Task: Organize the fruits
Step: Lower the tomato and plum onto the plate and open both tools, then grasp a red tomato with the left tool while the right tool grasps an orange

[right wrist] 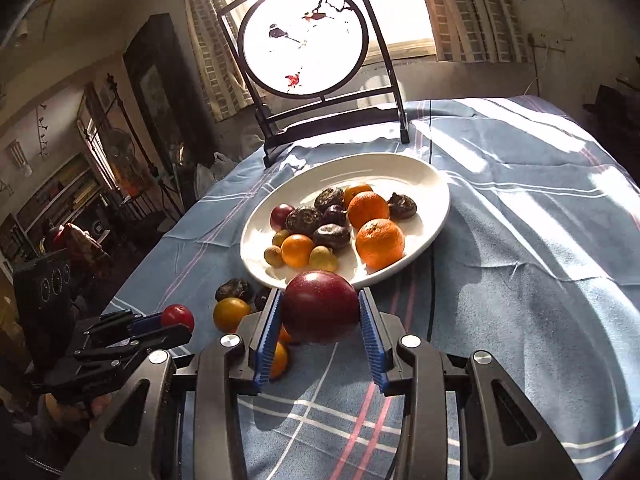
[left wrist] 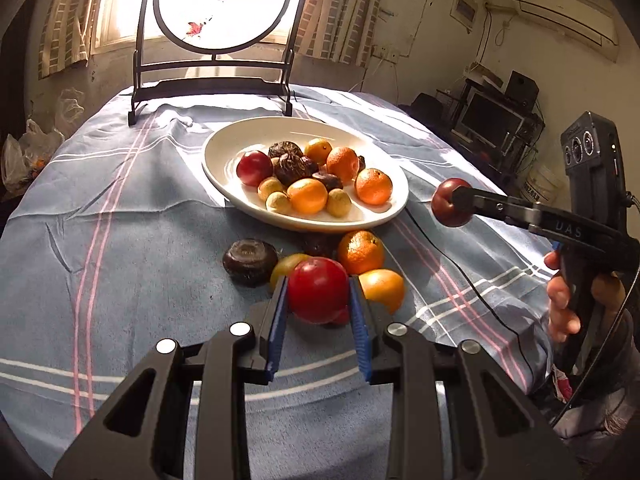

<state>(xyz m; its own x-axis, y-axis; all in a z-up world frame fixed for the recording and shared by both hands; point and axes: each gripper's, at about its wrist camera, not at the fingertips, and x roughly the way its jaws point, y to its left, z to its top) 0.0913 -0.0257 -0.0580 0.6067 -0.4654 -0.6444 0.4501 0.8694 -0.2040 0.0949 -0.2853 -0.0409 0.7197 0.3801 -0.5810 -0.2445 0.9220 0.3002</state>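
A white oval plate (left wrist: 224, 152) (right wrist: 400, 168) on the blue striped cloth holds oranges, red plums, dark chestnut-like fruits and small yellow-green fruits. My left gripper (left wrist: 318, 300) is shut on a red plum (left wrist: 318, 294), held above loose fruits: oranges (left wrist: 360, 252), a dark fruit (left wrist: 250, 262). It also shows in the right wrist view (right wrist: 178, 320). My right gripper (right wrist: 320, 312) is shut on a dark red plum (right wrist: 320, 308) just before the plate's near rim. It shows in the left wrist view (left wrist: 454, 202), right of the plate.
A dark wooden stand with a round painted screen (left wrist: 222, 4) (right wrist: 302, 40) stands behind the plate at the table's far edge. A black cable (left wrist: 460, 268) runs across the cloth on the right. Loose fruits (right wrist: 231, 312) lie before the plate.
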